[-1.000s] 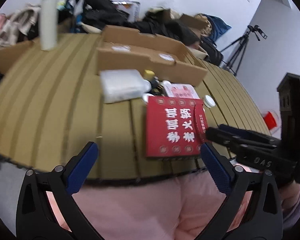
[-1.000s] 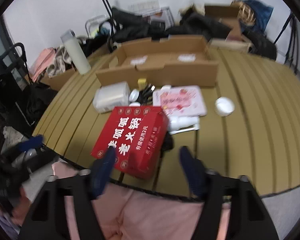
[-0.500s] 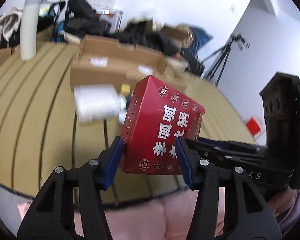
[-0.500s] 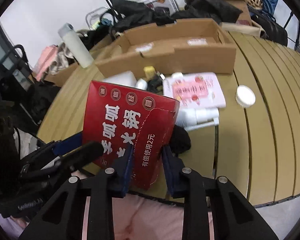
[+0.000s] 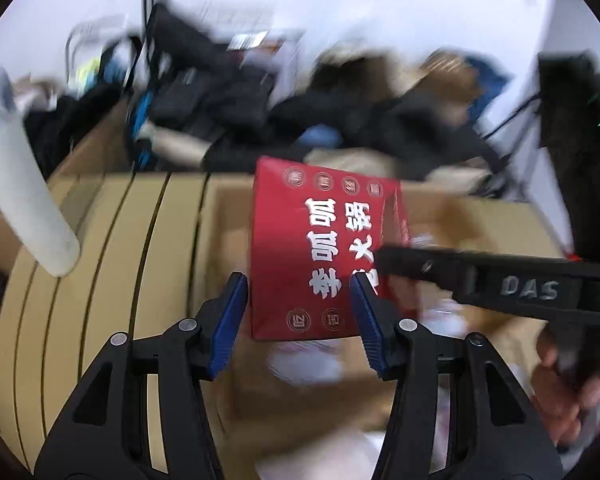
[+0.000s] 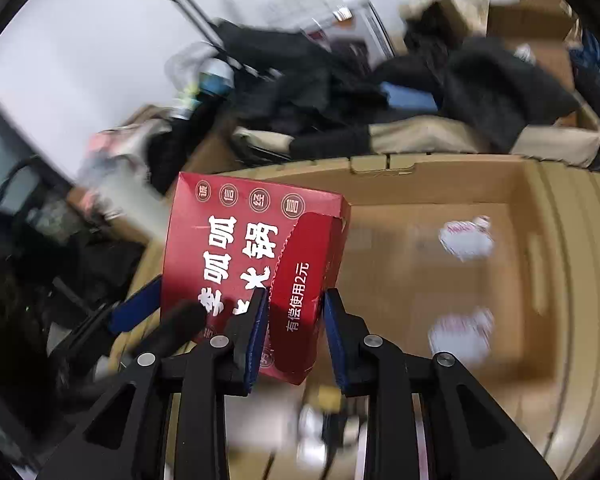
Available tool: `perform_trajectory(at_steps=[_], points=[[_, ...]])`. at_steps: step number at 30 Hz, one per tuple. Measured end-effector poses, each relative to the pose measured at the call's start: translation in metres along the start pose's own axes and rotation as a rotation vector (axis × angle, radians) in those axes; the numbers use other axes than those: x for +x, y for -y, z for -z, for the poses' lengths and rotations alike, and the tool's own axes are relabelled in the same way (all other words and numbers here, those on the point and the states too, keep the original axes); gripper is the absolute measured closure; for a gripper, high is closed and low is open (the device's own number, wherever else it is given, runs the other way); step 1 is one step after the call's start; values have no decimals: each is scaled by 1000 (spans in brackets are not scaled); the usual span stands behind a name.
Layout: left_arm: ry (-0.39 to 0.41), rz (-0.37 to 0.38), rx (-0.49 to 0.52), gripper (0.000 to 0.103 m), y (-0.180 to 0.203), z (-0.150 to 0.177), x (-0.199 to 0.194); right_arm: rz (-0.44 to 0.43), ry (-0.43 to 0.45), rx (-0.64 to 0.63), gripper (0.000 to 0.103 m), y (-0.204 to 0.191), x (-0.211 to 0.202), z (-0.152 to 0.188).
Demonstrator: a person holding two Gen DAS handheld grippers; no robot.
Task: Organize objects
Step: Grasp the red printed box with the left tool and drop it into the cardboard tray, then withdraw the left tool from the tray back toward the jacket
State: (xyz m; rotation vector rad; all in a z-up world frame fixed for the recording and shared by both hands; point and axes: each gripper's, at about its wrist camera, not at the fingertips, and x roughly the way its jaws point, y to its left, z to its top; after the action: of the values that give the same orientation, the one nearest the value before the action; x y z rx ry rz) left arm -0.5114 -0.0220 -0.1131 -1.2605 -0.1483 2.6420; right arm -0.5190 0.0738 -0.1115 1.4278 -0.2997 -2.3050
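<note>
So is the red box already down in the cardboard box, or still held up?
Still held up: the red box is clamped by the right tool and left tool, above the open cardboard box.

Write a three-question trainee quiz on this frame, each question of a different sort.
1. True or false: both grippers are shut on the red box.
2. Which part does the right gripper clamp? A) the wide printed face B) the narrow side with small white print C) the top edge
3. Fill in: beyond the red box lies an open ____ box.

Key:
1. True. The left gripper holds the wide face between its blue pads, and the right holds the side.
2. B.
3. Cardboard.
</note>
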Motion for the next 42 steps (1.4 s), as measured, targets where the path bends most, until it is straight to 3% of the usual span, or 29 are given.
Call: perform_trajectory(at_steps=[2,4,7,10,12,14,16,19,24,26,30,32,36,39,42], points=[[-35,-60,-48,55,-10,-2,22,37,-65,30,69,7,43,-16],[1,-46,-55,52,-11,2,21,54,-140,58,69,13,75,-18],[81,-79,-30,43,-10,10,-3,-57,-99,104,69,25,70,-14],[73,-94,-11,43,-8,11,-30,-39,-73,58,67,23,43,-17],[59,-135,23,43,1,11,-66,3,-12,7,55,18,1,-14],[100,-170,45,36,9,22,-113,39,35,-34,18,15,-41,-6],[176,-183,32,10,14,44,-176,49,101,-75,17,14,-94,9],[224,-175,40,0,23,78,-244,102,168,-147,17,14,-163,45],[300,-338,86,0,47,147,-328,235,202,-304,17,6,-245,124],[361,-332,111,0,61,177,-355,281,225,-310,17,4,-268,152],[410,-339,87,0,77,217,-387,201,303,-302,17,-10,-315,225],[421,-339,64,0,79,235,-401,189,417,-305,17,-19,-335,266],[403,-281,8,0,79,267,-414,135,505,-234,17,-25,-351,336],[394,-312,-21,0,80,292,-417,153,465,-225,17,-34,-342,377],[362,-266,-39,0,80,304,-414,225,412,-260,17,-40,-329,406]])
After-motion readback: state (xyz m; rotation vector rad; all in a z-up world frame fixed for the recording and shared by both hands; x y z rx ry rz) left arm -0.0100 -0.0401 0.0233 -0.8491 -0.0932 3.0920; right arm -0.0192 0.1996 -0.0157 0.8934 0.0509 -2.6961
